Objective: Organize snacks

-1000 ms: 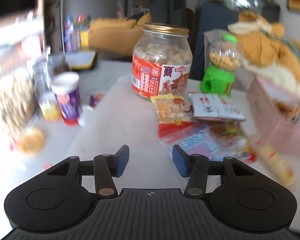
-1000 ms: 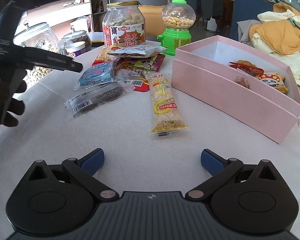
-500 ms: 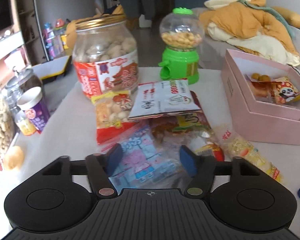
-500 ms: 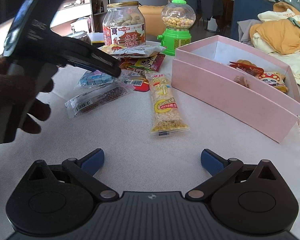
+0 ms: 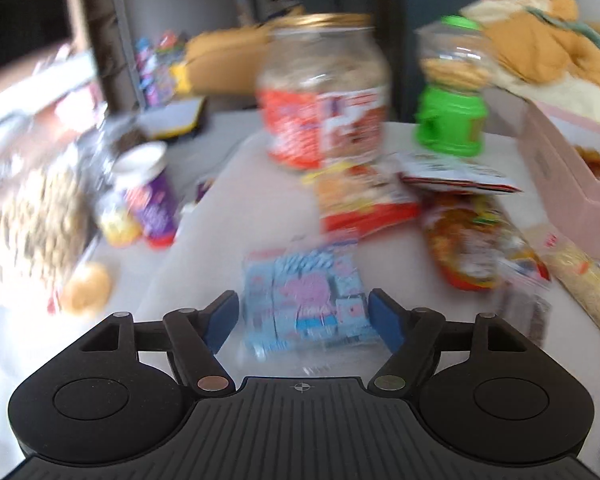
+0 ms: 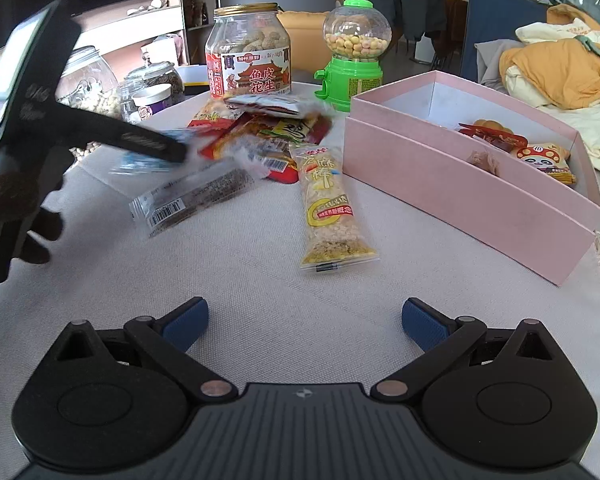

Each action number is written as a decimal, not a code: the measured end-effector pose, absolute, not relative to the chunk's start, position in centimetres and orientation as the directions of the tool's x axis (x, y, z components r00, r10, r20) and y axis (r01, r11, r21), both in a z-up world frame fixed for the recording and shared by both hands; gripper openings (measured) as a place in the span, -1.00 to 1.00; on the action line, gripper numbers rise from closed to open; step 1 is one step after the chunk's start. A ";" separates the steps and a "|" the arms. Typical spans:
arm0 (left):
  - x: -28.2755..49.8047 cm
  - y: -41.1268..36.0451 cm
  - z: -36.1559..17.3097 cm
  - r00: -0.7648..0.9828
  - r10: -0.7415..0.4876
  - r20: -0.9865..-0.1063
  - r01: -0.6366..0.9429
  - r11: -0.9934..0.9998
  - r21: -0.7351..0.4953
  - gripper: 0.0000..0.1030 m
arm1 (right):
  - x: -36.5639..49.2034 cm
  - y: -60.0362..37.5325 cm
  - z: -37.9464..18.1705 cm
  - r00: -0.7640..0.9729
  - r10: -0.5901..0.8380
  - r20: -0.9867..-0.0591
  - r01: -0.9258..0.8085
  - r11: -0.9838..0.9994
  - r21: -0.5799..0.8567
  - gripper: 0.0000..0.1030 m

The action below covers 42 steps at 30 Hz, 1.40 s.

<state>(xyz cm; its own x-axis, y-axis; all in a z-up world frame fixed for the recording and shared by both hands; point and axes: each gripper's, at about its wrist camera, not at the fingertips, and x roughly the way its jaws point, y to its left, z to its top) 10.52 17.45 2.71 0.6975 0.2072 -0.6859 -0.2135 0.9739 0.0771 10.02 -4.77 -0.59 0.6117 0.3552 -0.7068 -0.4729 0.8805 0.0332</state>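
The left gripper point(image 5: 302, 316) brackets the blue snack packet point(image 5: 306, 300) with jaws wide, positioned for pickup toward the pink box point(image 6: 472, 184), while the right gripper point(image 6: 305, 320) idles wide over bare cloth.

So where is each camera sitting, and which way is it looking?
Left wrist: sits on the left gripper, looking forward along its open fingers at the blue snack packet between them, with the peanut jar beyond; only that gripper shows, and the view is blurred.
Right wrist: sits on the right gripper, low over the tablecloth, facing the snack pile and pink box; its open fingers show, plus the person's gloved left hand holding the other gripper.
Shared: peanut jar, green candy dispenser, pink box, blue snack packet.
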 end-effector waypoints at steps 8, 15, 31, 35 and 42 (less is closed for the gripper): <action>11.6 18.1 2.4 0.702 0.145 -0.697 -0.182 0.983 0.022 0.85 | 10.0 -4.8 -0.6 0.612 0.355 -0.707 -0.473 0.881 0.033 1.00; 11.2 17.9 2.4 0.714 0.115 -0.690 -0.130 0.991 0.030 0.65 | 10.0 -4.8 -0.6 0.612 0.354 -0.707 -0.472 0.881 0.033 1.00; 2.7 21.1 2.4 0.802 -0.045 -0.596 -0.083 0.979 -0.186 0.27 | 13.7 4.4 0.6 0.517 0.391 -0.762 -0.506 0.857 0.097 0.82; 2.6 21.3 2.4 0.805 -0.053 -0.591 -0.084 0.976 -0.201 0.27 | 16.0 6.7 0.3 0.528 0.392 -0.753 -0.536 0.842 0.062 0.85; 2.6 21.3 2.3 0.807 -0.054 -0.588 -0.084 0.975 -0.206 0.27 | 16.5 6.2 0.5 0.506 0.371 -0.779 -0.589 0.808 0.003 0.91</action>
